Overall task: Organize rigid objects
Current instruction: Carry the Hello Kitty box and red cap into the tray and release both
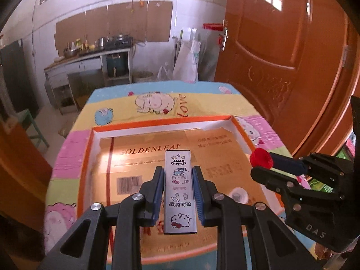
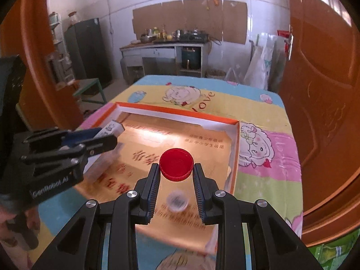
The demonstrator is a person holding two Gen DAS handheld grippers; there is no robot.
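Grippers hover above the orange tray (image 1: 86, 157): left gripper (image 1: 178, 180) clamps a Hello Kitty box (image 1: 180, 191), right gripper (image 2: 176, 175) pinches a red cap (image 2: 176, 164); a blurred, perhaps clear, cap (image 2: 177, 200) lies below.

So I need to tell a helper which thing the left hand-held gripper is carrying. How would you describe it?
Start at the shallow orange-rimmed box on the cartoon tablecloth. Above it, the left hand-held gripper clamps a long white Hello Kitty case. Its neighbour, held by the right hand-held gripper, is a round red cap.
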